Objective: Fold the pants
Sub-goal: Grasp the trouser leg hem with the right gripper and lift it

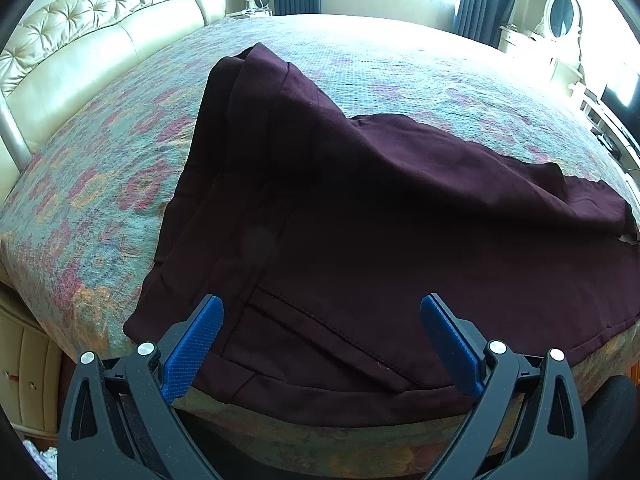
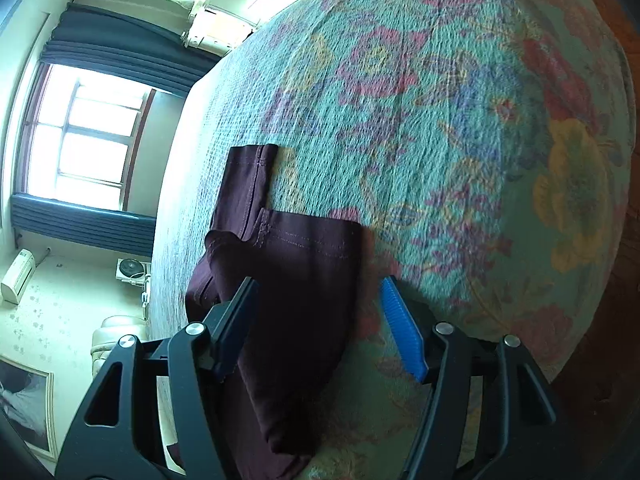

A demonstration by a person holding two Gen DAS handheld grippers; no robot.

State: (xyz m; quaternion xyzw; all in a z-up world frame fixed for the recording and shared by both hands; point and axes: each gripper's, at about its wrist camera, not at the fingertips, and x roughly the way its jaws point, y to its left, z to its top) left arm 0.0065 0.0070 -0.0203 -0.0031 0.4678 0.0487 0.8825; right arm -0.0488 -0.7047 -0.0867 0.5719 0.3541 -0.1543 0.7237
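Both tools gape wide, gripping nothing: left tool (image 1: 322, 316) at 6 o'clock over dark maroon cloth pants (image 1: 320, 208) on the floral-quilted bed (image 1: 100, 184); right tool (image 2: 316, 300) astride a leg hem.

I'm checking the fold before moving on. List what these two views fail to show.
- Left wrist: the pants are so dark that their layers and folds merge; the right edge of the picture cuts them off.
- Right wrist: the left tongs finger covers part of the pants; the bottom edge cuts them off.
- Whether the right tongs touch the cloth: cannot tell.
- Under the pants: bedspread hidden.
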